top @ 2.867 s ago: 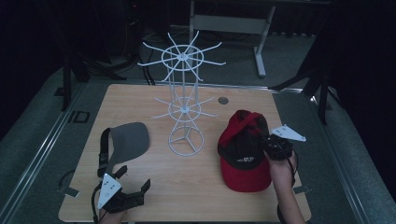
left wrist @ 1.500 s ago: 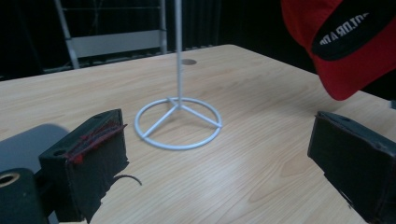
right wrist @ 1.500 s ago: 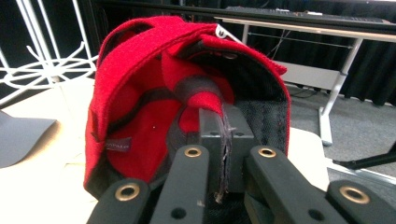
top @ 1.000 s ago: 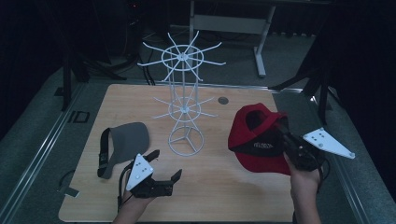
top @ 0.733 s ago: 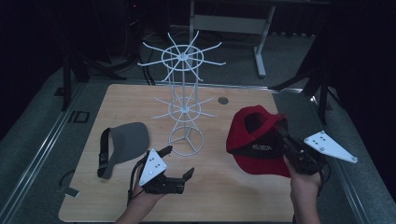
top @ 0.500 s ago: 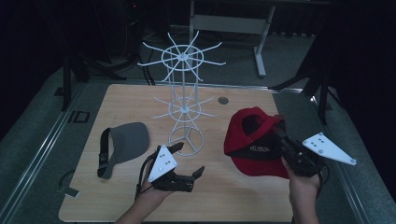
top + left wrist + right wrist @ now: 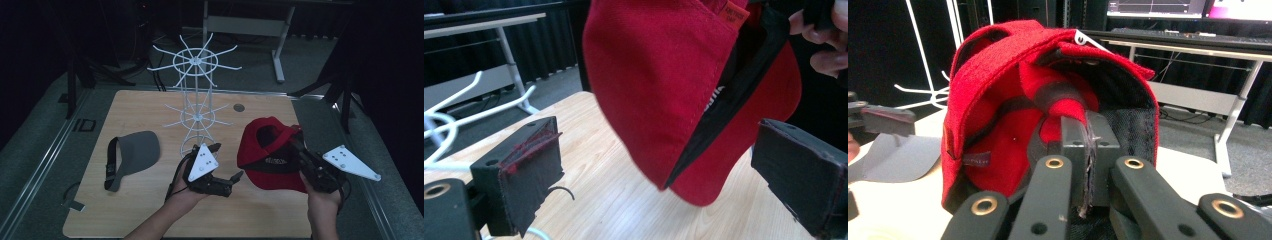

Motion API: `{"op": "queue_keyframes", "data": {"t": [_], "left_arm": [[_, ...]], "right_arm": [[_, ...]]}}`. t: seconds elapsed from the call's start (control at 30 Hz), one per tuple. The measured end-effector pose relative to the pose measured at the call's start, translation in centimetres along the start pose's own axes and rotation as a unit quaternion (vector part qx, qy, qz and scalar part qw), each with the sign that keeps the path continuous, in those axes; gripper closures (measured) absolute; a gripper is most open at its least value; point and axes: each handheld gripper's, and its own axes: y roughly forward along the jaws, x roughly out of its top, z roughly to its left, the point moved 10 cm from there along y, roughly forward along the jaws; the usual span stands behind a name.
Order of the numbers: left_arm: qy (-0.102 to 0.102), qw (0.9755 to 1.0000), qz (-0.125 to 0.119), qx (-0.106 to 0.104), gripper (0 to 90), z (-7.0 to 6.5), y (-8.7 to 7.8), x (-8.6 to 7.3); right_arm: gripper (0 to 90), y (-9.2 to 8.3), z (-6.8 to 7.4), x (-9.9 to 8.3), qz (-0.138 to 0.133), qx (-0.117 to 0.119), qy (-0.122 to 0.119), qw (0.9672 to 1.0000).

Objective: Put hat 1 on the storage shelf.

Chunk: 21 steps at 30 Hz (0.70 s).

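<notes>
My right gripper (image 7: 1087, 150) pinches the red cap (image 7: 272, 150) by its inner band only. Left gripper (image 7: 220, 175) is spread beside it. Thin hold; the cap may slip onto the worktop (image 7: 150, 215).

My left gripper (image 7: 225, 167) sits mid-table, jaws spread wide and angled right, left hand (image 7: 187, 192) beneath it, forearm entering from the bottom edge. My right gripper (image 7: 295, 145) has jaws pressed together on red fabric, right hand (image 7: 322, 200) gripping from behind, raised.
</notes>
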Motion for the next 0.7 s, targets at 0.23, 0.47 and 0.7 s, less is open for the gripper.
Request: {"op": "queue_keyframes", "data": {"t": [0.23,0.47,0.7], "left_arm": [[0.015,0.9999,0.003,-0.005,6.3,-1.0,2.0,1.1],[0.023,0.9997,0.011,0.002,6.9,-0.5,3.2,2.3],[0.018,0.9997,-0.003,0.017,13.2,0.3,3.4,3.6]], "right_arm": [[88.6,-0.4,0.5,0.2,-0.006,0.006,0.003,1.0000],[88.5,-0.8,1.5,0.2,-0.005,0.021,-0.002,0.9998],[88.6,-1.1,2.5,0.4,-0.009,0.035,-0.007,0.9993]]}}
